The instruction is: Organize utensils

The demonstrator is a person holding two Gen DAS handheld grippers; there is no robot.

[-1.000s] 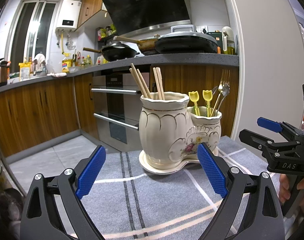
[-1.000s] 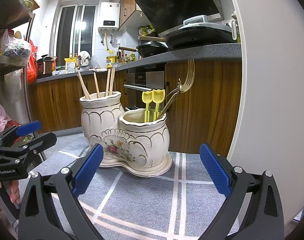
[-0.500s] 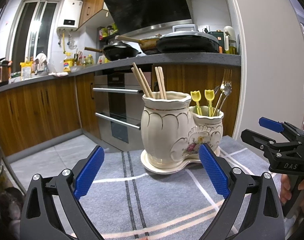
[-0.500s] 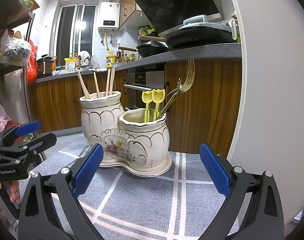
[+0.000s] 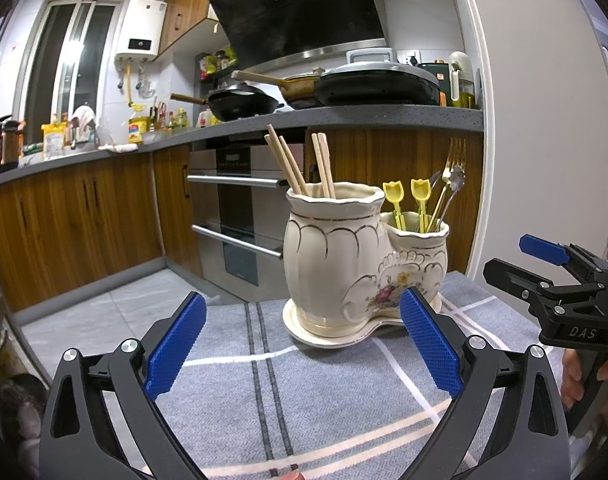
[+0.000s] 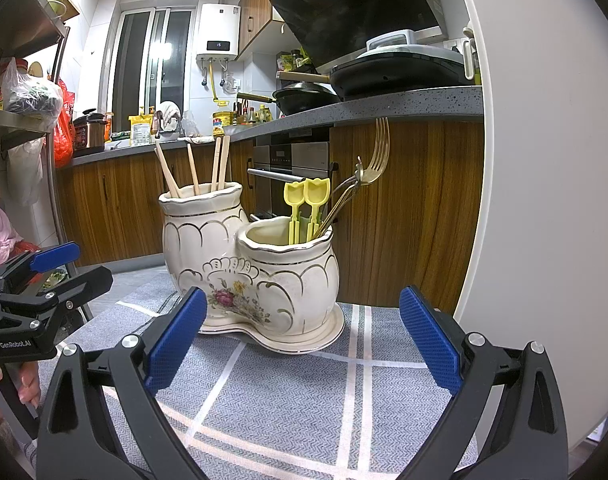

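Note:
A cream ceramic double holder [image 5: 344, 264] stands on a grey striped cloth [image 5: 263, 392]; it also shows in the right wrist view [image 6: 231, 264]. Its tall pot holds wooden chopsticks [image 5: 295, 166] [image 6: 191, 168]. Its short pot holds two yellow picks [image 5: 408, 200] [image 6: 308, 204] and metal forks [image 5: 450, 180] [image 6: 374, 152]. My left gripper [image 5: 301, 344] is open and empty, in front of the holder. My right gripper [image 6: 301, 340] is open and empty, facing the short pot. Each gripper shows at the edge of the other's view [image 5: 552, 280] [image 6: 43, 280].
A white wall [image 6: 544, 160] rises close on the right of the cloth. Behind stand wooden cabinets [image 5: 83, 216], an oven [image 5: 235, 208] and a counter with pans [image 5: 239, 102]. A metal shelf with bags [image 6: 23, 96] stands at the left.
The left wrist view has shifted slightly, so the holder sits a little further right in it. The right gripper has not moved. Both stay open.

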